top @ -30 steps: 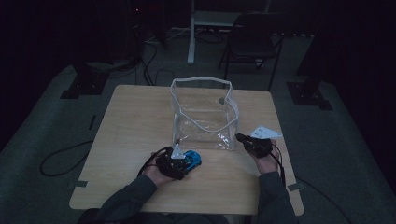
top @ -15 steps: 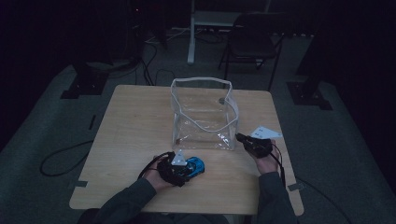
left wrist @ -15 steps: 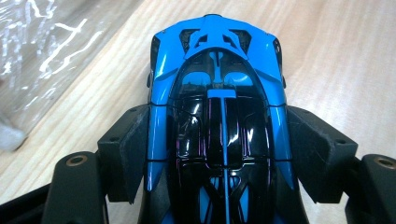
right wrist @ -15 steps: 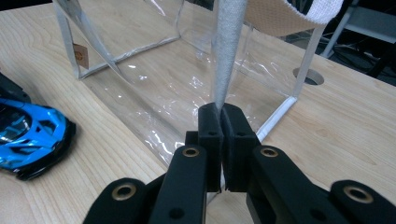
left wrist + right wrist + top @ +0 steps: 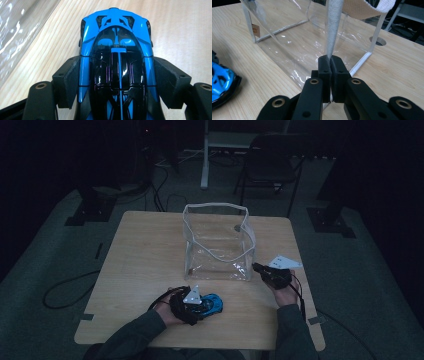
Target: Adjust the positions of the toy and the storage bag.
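High view | left tool (image 5: 202, 304) clamped on blue car (image 5: 212, 303), low on desk (image 5: 145, 265) before bag (image 5: 217, 242) | right tool (image 5: 330, 65) pinching bag strap (image 5: 333, 27) | step: car gripped | next: lift, clear rim, lower in

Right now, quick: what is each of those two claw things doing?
Left gripper: closed on the blue and black toy car, pads against its sides.
Right gripper: shut on the white strap of the clear plastic bag.

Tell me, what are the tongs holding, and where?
Left tongs grip the blue-and-black toy car by its sides. Right tongs pinch the clear plastic bag's white strap.
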`<state>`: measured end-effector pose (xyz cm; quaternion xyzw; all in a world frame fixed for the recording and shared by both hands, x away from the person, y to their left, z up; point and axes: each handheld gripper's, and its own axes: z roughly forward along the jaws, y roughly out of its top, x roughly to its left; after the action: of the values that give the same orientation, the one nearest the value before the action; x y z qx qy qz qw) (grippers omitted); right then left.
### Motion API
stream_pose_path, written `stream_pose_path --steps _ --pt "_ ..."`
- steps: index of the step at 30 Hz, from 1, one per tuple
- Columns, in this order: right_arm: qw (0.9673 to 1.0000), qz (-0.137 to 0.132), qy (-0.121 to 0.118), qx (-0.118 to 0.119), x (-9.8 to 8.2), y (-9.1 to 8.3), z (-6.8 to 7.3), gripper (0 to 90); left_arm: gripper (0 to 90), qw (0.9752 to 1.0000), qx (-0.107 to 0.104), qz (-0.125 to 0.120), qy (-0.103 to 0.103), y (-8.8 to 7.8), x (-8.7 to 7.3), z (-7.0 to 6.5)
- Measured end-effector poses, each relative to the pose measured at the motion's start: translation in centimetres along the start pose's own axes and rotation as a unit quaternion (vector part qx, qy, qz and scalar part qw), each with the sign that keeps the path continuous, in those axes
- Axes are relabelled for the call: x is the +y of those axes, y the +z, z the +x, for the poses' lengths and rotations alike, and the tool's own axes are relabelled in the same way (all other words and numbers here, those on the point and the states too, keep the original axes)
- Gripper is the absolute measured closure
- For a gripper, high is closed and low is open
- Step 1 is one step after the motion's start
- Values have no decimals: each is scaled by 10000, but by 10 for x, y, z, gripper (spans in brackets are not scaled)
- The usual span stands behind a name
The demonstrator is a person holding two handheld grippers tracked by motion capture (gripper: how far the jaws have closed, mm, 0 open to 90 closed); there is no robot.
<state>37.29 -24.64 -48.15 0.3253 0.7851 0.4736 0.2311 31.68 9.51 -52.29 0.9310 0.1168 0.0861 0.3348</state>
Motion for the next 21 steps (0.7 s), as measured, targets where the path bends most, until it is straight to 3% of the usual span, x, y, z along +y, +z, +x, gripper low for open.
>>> stream_pose_path --steps 3,11,17,21 --pt "10000 -3 9 -1 0 0 0 878 282 9993 -262 -144 221 -2 7 4" --pt "10000 -8 26 12 0 0 0 877 282 9977 -373 -59 564 1 17 13" --pt "10000 -11 26 18 -1 0 -1 877 282 9960 -347 18 824 9 23 12" --pt "10000 -10 27 20 -1 0 -1 877 281 9954 -515 111 806 17 22 9"
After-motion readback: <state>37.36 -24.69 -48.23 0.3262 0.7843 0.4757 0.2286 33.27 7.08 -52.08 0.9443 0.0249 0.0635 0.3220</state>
